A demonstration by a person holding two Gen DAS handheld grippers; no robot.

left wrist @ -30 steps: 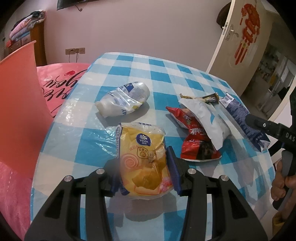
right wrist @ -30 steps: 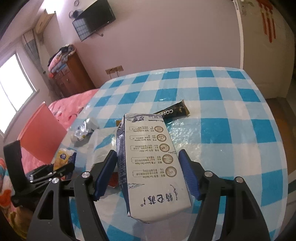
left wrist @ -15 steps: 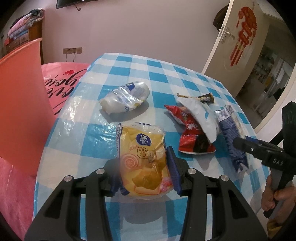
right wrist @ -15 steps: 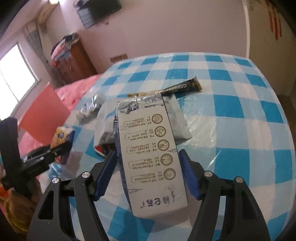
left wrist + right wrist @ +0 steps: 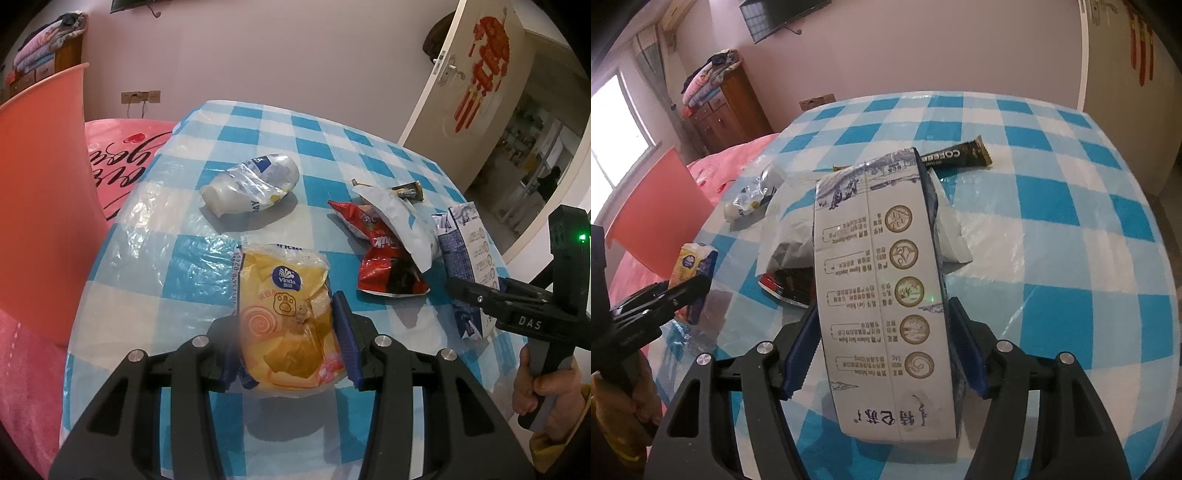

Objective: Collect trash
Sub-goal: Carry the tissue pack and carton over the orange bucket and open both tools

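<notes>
A counter (image 5: pixel 1052 192) in blue-and-white check under clear plastic stands before a pale lilac wall (image 5: pixel 277 55) with a socket (image 5: pixel 141 97) low down. A white door (image 5: pixel 476 85) bearing a red hanging ornament (image 5: pixel 480 66) is ajar at right; left are a pink bed (image 5: pixel 122 147), a wooden dresser (image 5: pixel 727 107) piled with folded blankets (image 5: pixel 709 79), a bright window (image 5: pixel 617 129) and a wall-mounted television (image 5: pixel 775 14)

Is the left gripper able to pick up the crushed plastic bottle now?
Probably not yet: the left gripper is shut on the yellow tissue pack, so it has no free grip. The crushed plastic bottle lies unobstructed beyond it.
</notes>
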